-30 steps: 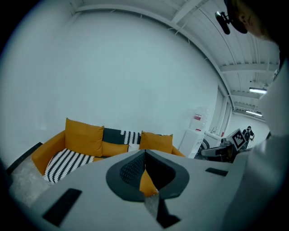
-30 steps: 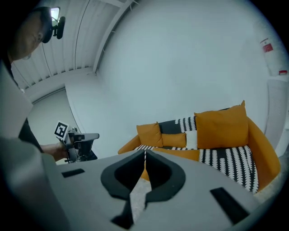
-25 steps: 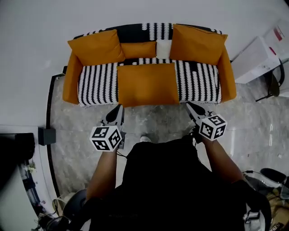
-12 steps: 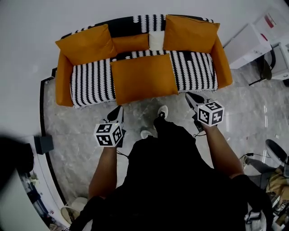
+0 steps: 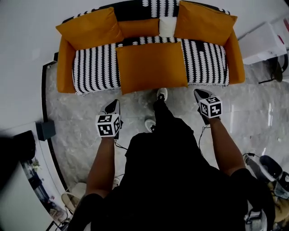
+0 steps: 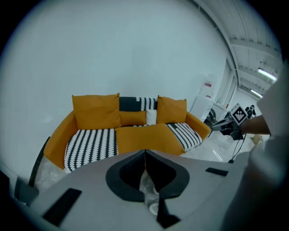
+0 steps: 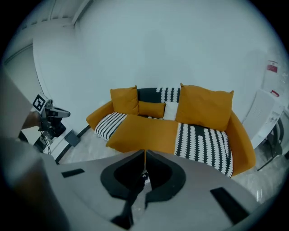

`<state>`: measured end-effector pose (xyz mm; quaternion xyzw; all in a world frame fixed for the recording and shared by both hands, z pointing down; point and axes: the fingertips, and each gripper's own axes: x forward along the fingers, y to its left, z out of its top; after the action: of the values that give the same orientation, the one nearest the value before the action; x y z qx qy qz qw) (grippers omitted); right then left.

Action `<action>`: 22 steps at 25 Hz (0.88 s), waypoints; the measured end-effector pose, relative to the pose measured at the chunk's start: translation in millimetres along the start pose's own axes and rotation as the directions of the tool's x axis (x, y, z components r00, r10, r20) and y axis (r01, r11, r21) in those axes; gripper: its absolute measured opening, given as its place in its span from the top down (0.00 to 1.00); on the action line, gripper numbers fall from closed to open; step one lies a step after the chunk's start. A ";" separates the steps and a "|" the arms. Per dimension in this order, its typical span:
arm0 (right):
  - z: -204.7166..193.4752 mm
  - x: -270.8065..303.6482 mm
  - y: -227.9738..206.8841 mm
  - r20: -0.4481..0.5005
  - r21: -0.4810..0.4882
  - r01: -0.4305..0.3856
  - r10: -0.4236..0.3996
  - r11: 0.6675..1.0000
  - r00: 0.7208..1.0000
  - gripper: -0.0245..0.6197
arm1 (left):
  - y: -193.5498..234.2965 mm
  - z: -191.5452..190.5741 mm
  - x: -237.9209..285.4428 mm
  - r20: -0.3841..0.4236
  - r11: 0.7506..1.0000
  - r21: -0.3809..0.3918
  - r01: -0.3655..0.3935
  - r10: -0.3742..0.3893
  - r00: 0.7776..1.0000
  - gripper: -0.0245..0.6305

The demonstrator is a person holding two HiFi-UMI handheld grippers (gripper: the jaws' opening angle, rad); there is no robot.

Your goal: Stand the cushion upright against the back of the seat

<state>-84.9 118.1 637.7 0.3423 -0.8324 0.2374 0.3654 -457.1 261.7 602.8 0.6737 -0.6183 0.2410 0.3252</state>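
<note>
While we stand before the sofa [image 5: 65, 67], our left claw [image 5: 114, 103] hangs over the marble floor [image 5: 81, 113] just short of the sofa's front, its jaws pressed together on nothing. Our right claw [image 5: 198, 93] is pressed together and empty too. The large orange cushion [image 5: 151, 66] lies flat on the middle of the striped seat [image 5: 97, 67], reaching its front edge, in front of the smaller orange cushions [image 5: 90, 28] propped against the backrest [image 5: 131, 10]
</note>
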 end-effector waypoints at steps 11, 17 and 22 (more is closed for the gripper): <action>-86.4 118.5 -53.4 -0.302 -0.066 0.050 -0.068 0.997 0.951 0.90 | 65.6 -122.9 127.9 -0.326 0.996 -0.024 -0.089 0.076 0.942 0.93; -129.5 176.4 -65.3 -0.397 -0.032 0.094 -0.099 0.995 0.913 0.90 | 102.7 -181.0 184.6 -0.449 0.992 0.055 -0.110 0.123 0.885 0.93; -142.7 212.1 -71.7 -0.412 -0.087 0.101 -0.128 0.991 0.902 0.78 | 119.9 -213.0 224.4 -0.515 0.980 0.192 -0.053 0.146 0.845 0.78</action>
<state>-73.7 79.3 900.1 0.3202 -0.7209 0.2567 0.5584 -532.6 263.9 925.8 0.5741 -0.5170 0.4847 0.4100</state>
